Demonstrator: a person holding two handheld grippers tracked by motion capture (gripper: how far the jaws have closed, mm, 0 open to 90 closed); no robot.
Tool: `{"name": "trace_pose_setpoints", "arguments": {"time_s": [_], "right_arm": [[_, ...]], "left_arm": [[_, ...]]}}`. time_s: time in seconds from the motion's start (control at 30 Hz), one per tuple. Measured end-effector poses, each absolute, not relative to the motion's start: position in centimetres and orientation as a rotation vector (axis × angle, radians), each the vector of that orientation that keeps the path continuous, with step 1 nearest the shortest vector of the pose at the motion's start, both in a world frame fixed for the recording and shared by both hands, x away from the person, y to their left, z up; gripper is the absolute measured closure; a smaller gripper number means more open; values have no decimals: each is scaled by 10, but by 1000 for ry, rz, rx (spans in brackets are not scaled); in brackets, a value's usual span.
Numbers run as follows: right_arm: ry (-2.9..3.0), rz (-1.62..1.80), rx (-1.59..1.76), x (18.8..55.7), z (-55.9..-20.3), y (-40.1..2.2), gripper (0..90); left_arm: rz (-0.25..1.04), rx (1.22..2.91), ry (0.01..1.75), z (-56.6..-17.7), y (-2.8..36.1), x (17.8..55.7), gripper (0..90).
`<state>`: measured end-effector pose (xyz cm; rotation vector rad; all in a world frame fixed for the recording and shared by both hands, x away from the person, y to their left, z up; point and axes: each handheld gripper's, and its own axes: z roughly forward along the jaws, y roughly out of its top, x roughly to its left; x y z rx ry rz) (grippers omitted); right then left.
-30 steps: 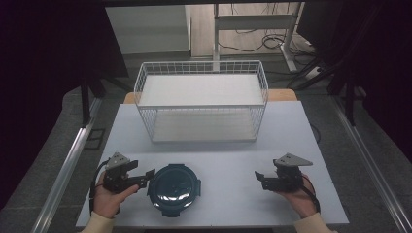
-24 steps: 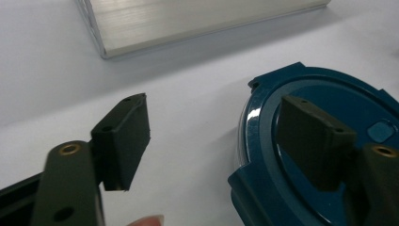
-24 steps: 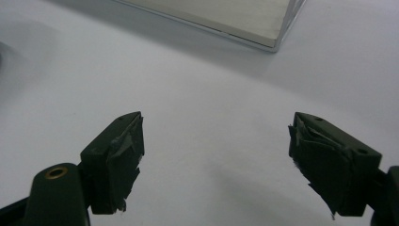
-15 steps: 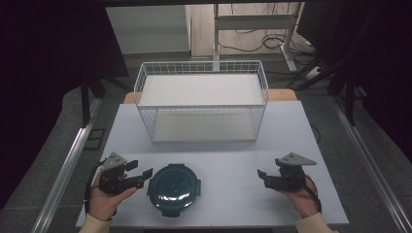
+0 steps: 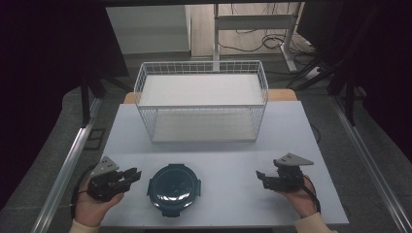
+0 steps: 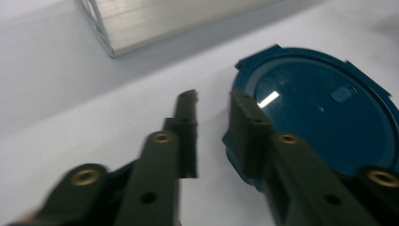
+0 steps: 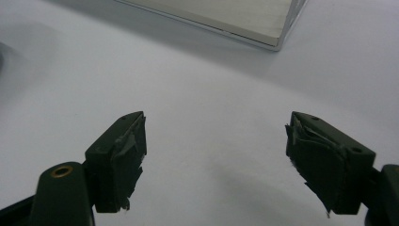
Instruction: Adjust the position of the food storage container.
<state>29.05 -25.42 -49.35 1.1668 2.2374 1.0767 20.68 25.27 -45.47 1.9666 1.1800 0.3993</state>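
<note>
left gripper (image 5: 132,174) with jaws narrowly parted, empty, tips just beside the rim of a round dark teal plastic lid (image 5: 174,189), perhaps touching. right gripper (image 5: 263,177) spread wide, empty, well apart from it. both over the white worktop (image 5: 228,160); beyond, white wire basket (image 5: 201,99).

Bare table (image 5: 228,167) between lid (image 5: 174,189) and right gripper (image 5: 263,178); basket (image 5: 201,104) blocks behind.

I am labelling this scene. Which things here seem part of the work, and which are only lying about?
Likely part of the work:
- round dark teal lidded container
- white wire basket
- left gripper
- right gripper

Only lying about:
- cables on the floor
</note>
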Motion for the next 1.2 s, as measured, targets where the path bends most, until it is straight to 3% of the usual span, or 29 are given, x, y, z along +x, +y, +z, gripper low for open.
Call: {"name": "trace_pose_setpoints", "arguments": {"time_s": [0.2, 0.57, 1.2], "right_arm": [[2237, 1065, 1165, 290, -495, -253, 195], [2247, 1038, 1161, 291, -498, -251, 191], [2233, 1036, 1169, 291, -497, -252, 194]], "left_arm": [[365, 1995, 1182, -459, 256, 200, 900], [220, 2041, 1210, -486, 258, 178, 900], [157, 2089, 1179, -504, 231, 180, 900]]}}
